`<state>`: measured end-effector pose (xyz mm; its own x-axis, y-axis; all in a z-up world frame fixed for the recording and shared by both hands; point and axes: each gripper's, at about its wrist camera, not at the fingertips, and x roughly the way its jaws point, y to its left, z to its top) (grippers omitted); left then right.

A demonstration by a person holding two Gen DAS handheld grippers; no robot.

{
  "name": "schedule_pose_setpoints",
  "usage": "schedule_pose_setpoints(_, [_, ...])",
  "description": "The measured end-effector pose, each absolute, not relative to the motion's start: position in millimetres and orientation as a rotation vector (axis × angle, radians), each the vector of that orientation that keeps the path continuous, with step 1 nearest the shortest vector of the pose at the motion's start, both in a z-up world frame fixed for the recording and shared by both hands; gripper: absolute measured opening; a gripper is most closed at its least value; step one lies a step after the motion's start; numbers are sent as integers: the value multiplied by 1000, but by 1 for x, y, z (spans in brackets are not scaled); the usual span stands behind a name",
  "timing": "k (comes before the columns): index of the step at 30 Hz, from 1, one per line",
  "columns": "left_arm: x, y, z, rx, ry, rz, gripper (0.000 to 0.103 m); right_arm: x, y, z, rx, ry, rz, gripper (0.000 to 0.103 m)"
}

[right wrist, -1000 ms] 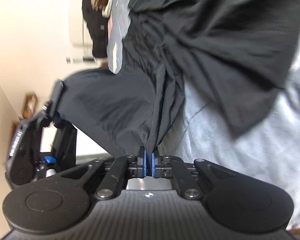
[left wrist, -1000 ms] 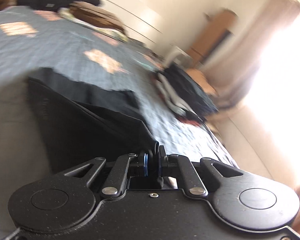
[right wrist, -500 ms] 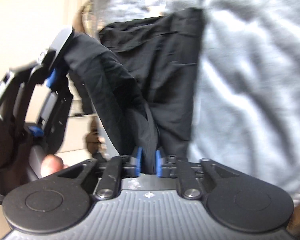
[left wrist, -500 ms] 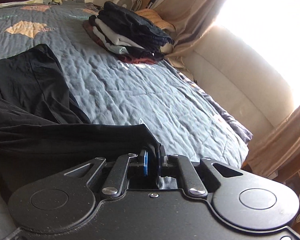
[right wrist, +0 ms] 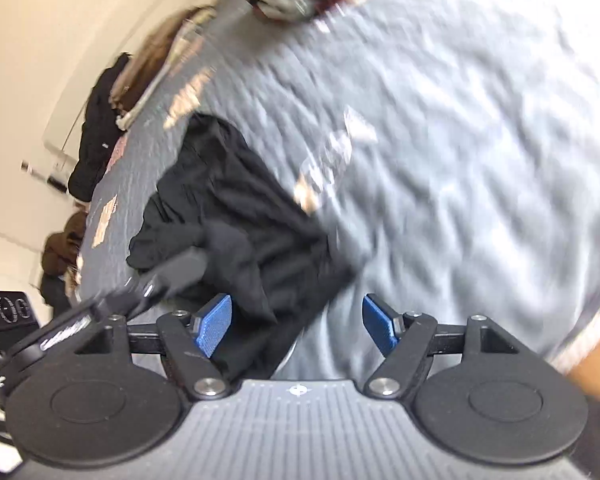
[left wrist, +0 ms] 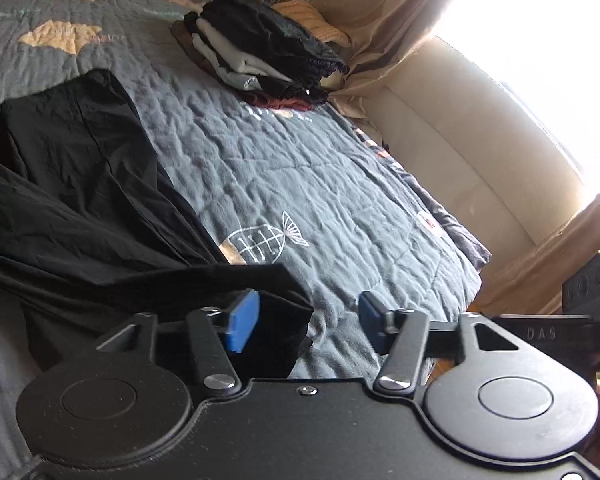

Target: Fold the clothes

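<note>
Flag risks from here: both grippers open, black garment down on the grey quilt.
1. The black garment lies rumpled and ridged, not flat, so the next fold may lock in creases.
2. Its near corner sits against the left gripper's blue pad; pulling away could drag the cloth.
3. The right gripper view is motion-blurred over the grey quilt, so re-grasp aim may suffer.

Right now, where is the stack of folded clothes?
In the left wrist view, the stack of folded clothes sits on the far right part of the grey quilt, beside the curtain, beyond the black garment.
</note>
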<state>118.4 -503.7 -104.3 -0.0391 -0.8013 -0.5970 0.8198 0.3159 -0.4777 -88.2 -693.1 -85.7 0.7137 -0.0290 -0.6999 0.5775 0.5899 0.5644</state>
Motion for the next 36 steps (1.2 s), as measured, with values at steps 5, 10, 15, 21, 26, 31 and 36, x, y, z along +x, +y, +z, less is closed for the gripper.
schedule_pose_setpoints(5, [114, -467, -88, 34, 848, -1257, 74, -67, -679, -58, 549, 728, -309, 75])
schedule_pose_setpoints(10, [81, -432, -116, 126, 801, -1123, 74, -43, -678, -75, 387, 859, -235, 76])
schedule_pose_setpoints(15, [36, -432, -151, 222, 806, -1074, 74, -25, -667, -87, 226, 915, -215, 76])
schedule_pose_setpoints(21, [-3, -458, -173, 477, 627, -982, 72, -4, -654, -101, 31, 977, -189, 76])
schedule_pose_setpoints(26, [-6, -467, -185, 582, 558, -943, 56, 8, -651, -110, -47, 983, -177, 76])
schedule_pose_setpoints(31, [-10, -472, -195, 673, 512, -940, 33, 19, -653, -123, -50, 1005, -157, 76])
schedule_pose_setpoints(36, [-10, -472, -191, 743, 457, -942, 12, 23, -661, -129, 40, 994, -137, 68])
